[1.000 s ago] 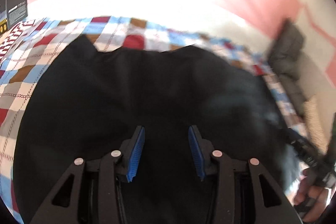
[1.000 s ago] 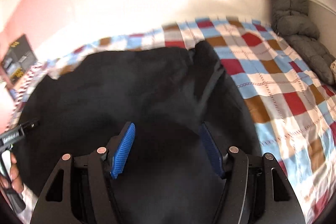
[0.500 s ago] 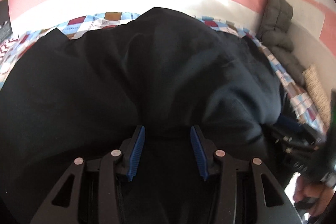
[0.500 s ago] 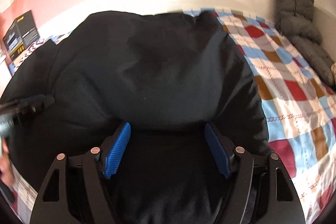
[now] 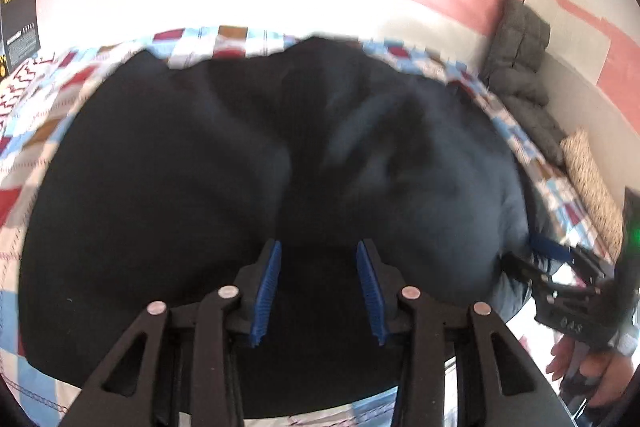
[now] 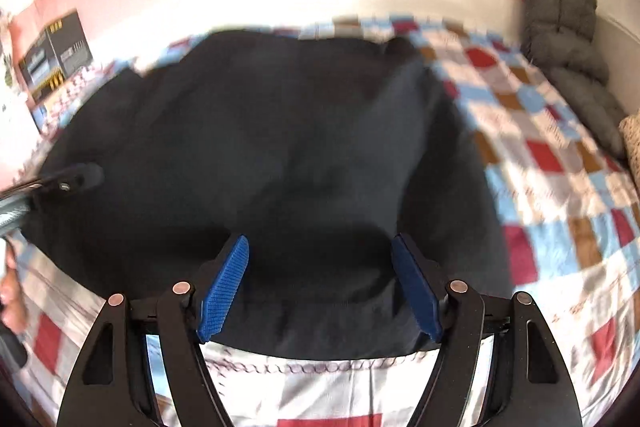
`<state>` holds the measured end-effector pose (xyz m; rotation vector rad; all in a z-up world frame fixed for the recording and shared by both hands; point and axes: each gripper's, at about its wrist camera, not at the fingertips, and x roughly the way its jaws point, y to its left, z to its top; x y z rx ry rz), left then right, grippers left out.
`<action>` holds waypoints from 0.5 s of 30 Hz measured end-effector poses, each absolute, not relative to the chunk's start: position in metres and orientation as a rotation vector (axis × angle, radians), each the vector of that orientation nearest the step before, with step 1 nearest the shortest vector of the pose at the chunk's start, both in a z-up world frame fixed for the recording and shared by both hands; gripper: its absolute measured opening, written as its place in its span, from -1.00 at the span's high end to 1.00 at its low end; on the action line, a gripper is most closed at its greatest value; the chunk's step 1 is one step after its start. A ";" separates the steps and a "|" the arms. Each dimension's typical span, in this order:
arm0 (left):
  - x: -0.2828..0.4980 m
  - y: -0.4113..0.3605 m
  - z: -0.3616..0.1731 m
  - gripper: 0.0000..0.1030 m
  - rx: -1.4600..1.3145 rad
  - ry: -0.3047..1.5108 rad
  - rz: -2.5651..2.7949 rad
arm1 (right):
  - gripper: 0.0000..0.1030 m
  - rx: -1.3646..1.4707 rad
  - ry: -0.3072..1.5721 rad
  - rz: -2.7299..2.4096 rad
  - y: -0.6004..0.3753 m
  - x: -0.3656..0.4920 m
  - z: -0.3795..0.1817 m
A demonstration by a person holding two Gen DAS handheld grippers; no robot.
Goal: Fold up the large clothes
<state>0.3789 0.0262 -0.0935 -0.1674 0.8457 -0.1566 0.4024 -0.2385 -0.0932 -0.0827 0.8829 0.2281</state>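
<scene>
Both tongs, left tongs [image 5: 318, 291] narrowing and right tongs [image 6: 320, 287] widening, stood open over the folded-over black garment [image 6: 280, 147]; fold released.

The far edge of the black garment [image 5: 248, 163] smears with motion blur against the checked bedcover [image 6: 552, 163], so its outline there cannot be traced. The print on the dark box [image 6: 56, 55] is too small to read. A hand [image 6: 10, 295] is cut off by the right wrist view's left edge.
</scene>
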 end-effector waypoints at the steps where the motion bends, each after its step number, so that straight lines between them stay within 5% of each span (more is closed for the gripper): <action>1: 0.380 0.026 -0.100 0.20 -0.174 0.849 -0.161 | -0.47 -0.095 0.885 0.229 -0.236 0.405 -0.100; 14: 0.343 0.069 -0.085 0.22 -0.216 0.829 -0.078 | -0.49 -0.029 0.847 0.237 -0.239 0.381 -0.068; 15: 0.340 0.080 -0.088 0.35 -0.234 0.828 -0.057 | -0.49 -0.034 0.848 0.227 -0.242 0.383 -0.071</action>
